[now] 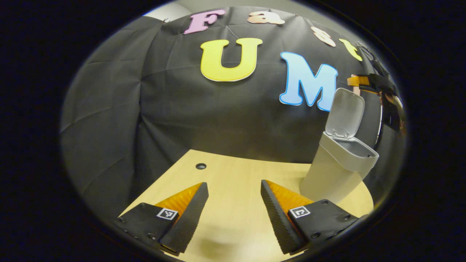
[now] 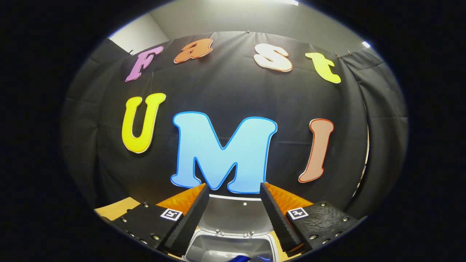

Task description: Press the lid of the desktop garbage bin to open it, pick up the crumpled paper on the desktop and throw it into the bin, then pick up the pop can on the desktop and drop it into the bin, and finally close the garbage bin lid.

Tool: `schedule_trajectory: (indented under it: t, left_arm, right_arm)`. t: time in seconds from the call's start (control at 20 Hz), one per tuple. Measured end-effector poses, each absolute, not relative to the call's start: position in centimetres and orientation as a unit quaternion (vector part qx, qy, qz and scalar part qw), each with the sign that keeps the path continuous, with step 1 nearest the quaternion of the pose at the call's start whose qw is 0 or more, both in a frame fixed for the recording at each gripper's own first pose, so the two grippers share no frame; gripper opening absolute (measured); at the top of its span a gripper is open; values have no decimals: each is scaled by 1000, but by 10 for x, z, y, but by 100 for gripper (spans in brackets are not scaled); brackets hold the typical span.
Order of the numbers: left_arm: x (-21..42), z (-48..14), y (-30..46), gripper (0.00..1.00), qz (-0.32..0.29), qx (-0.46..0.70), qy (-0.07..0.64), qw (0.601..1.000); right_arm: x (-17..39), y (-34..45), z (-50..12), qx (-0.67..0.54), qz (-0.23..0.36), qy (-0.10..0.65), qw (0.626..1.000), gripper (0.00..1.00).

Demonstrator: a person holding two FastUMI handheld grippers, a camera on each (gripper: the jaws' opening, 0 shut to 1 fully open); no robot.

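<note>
Left gripper view: the left gripper (image 1: pixel 235 187) hangs spread over bare table (image 1: pixel 233 171), holding nothing; the garbage bin (image 1: pixel 329 171) stands at three o'clock, lid (image 1: pixel 344 113) upright. Right gripper view: the right gripper (image 2: pixel 234 189) is spread above the open bin; something blue, possibly the pop can (image 2: pixel 240 258), lies inside at six o'clock.

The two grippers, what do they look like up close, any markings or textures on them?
In both views each gripper, the left gripper and the right gripper, has two wedge-shaped fingers with ridged inner faces tapering to the tips. Each finger sits on a dark, screw-fastened mount carrying a small square black-and-white marker tag. No cables or sleeves are visible near them.
</note>
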State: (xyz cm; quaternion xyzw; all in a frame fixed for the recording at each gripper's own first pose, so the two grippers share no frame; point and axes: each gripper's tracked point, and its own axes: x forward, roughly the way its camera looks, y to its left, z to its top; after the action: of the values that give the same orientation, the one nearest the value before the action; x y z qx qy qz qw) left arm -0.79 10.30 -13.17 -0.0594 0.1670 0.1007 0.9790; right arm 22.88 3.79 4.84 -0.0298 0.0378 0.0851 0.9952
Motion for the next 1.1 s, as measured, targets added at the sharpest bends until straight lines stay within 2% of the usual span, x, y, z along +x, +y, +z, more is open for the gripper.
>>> schedule_trajectory:
  t: [0.35,0.4,0.5,0.6,0.75,0.8,1.1]
  left_arm:
    - [-15,-137,120,95,119,-59,174,976]
    - [-16,-137,122,95,121,-59,175,975]
    - [-18,-140,125,95,125,-59,178,974]
    - [-17,-139,125,96,125,-58,179,974]
    - [-12,-140,119,95,120,-59,179,975]
    - [-11,-140,117,96,118,-60,179,975]
    - [-5,-139,103,95,102,-67,177,977]
  right_arm:
    - [255,30,31,-22,66,58,996,89]
    - [255,30,29,-22,68,59,996,92]
    - [257,30,29,-22,66,59,996,87]
    - [255,29,28,-22,67,60,996,90]
    - [247,29,27,-23,72,66,995,87]
    - [244,30,25,-23,74,67,995,90]
    - [212,26,16,-14,85,74,994,90]
